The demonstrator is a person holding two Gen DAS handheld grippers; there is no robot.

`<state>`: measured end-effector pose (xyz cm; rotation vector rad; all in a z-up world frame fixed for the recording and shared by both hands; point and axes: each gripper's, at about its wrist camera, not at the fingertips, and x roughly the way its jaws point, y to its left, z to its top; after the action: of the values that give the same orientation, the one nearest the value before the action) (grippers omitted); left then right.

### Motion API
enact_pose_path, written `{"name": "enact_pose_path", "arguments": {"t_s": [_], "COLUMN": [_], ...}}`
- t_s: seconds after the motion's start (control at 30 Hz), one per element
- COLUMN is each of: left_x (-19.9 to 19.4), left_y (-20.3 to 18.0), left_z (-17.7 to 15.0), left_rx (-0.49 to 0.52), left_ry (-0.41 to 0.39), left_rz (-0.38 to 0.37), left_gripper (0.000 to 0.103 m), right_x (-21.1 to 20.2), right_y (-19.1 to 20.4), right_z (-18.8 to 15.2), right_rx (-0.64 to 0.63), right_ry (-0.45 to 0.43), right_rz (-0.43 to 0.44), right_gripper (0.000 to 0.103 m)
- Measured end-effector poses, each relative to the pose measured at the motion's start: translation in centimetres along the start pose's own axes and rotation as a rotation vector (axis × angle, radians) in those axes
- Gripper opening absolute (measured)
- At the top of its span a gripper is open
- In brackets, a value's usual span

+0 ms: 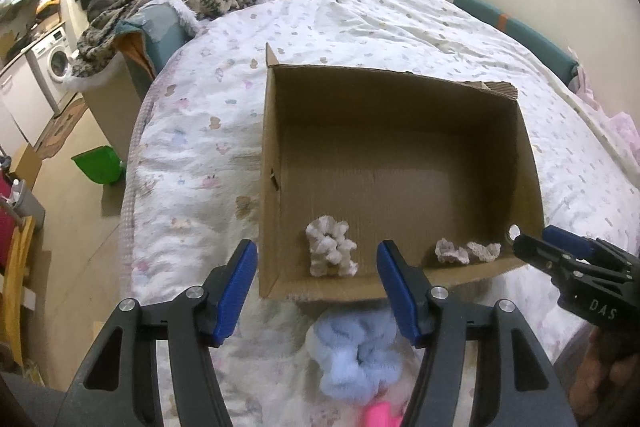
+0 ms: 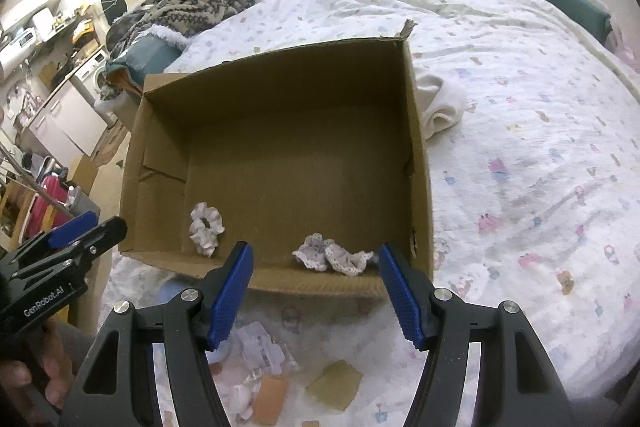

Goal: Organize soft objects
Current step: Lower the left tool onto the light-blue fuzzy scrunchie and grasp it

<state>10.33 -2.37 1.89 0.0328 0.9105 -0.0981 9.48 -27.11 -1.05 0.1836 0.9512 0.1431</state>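
White scrunchie (image 1: 331, 246) lies in the cardboard box (image 1: 400, 99) just beyond the left gripper (image 1: 318, 267)'s spread, empty fingers; right gripper (image 2: 316, 269)'s fingers likewise spread before a lilac scrunchie (image 2: 334, 257).

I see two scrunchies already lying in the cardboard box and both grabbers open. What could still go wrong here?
Probably small things. The blue scrunchie lies tight against the cardboard box's near wall, so the left gripper might bump the box on the soft bed. The white scrunchie and lilac scrunchie sit right by that wall, easily snagged. The right gripper hangs over loose wrappers that could get grabbed instead.
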Motion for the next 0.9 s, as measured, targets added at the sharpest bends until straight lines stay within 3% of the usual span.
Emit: {"name": "enact_pose_path", "arguments": {"t_s": [0.5,0.9], "left_x": [-3.7,-3.7], "left_y": [2.2,2.5], "left_z": [-3.4,-5.2], "left_rx": [-0.040,-0.089], "left_ry": [0.010,0.066], "left_rz": [0.027,0.030], "left_gripper": [0.059,0.059], "right_x": [-2.0,-1.2], "right_y": [-0.4,-1.6], "right_z": [-2.8,-4.9], "right_rx": [0.050,0.084], "right_ry": [0.026,0.154], "right_rz": [0.002,0.024], "right_gripper": [0.069,0.069]}}
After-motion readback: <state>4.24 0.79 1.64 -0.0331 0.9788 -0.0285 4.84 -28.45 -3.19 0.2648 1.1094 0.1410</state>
